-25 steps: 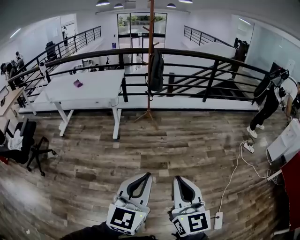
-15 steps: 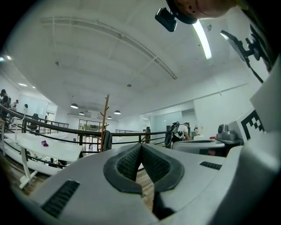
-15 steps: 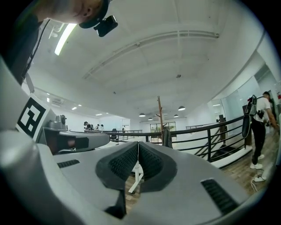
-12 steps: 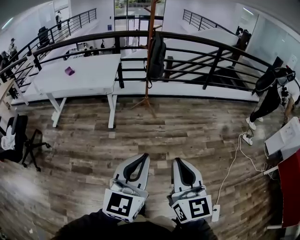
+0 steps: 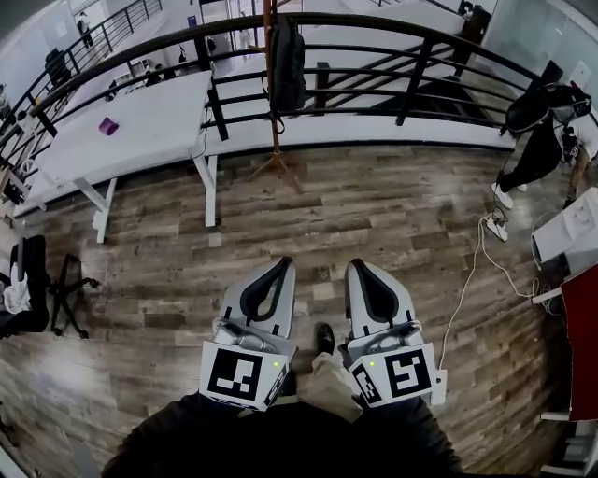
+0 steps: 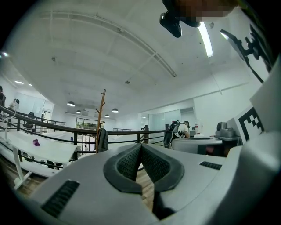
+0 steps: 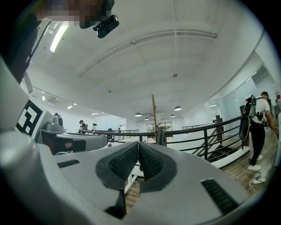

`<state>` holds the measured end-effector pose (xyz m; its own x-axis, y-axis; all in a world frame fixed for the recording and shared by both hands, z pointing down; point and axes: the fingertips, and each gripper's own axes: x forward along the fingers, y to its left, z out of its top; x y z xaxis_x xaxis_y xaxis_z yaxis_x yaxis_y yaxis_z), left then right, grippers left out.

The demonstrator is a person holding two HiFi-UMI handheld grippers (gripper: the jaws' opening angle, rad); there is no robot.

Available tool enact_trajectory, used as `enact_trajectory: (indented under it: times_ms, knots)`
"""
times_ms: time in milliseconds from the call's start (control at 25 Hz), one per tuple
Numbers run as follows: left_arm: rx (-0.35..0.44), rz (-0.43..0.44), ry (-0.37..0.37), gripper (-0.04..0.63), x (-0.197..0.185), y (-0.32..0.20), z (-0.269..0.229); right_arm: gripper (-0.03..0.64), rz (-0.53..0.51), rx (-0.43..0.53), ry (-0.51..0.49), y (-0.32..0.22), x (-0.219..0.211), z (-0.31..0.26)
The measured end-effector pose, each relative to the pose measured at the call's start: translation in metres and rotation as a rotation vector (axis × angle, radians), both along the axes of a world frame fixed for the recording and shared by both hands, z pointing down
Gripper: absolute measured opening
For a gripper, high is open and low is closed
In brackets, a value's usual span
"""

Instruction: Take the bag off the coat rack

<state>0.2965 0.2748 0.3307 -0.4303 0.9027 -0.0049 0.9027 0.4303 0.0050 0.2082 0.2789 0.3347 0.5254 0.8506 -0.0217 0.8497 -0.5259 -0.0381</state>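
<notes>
A dark bag hangs on a thin wooden coat rack that stands by the black railing, far ahead at the top of the head view. The same bag and coat rack show small in the left gripper view, and the bag hangs on the rack in the right gripper view. My left gripper and right gripper are side by side low in the head view, both shut with nothing between the jaws, well short of the rack.
A white table with a small purple object stands left of the rack. A black office chair is at far left. A person stands at right near a white cable on the wood floor. My shoe shows between the grippers.
The view has tilted down and come closer: rack, bag and table have slid up the head view, and the grippers sit higher in it. Both stay shut.
</notes>
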Motion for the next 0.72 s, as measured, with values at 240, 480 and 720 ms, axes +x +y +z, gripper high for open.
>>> enact_trajectory:
  times_ms: [240,480,720]
  knots:
    - [0.007,0.011,0.014,0.009,-0.044,0.071,0.007,0.006,-0.008,0.001,0.001,0.076,-0.037,0.009]
    - [0.037,0.008,0.016,0.009,-0.08,0.156,0.014,0.006,-0.01,0.032,0.01,0.159,-0.072,0.019]
    - [0.049,-0.034,0.025,0.009,-0.095,0.214,0.016,0.006,-0.02,0.035,0.015,0.223,-0.099,0.021]
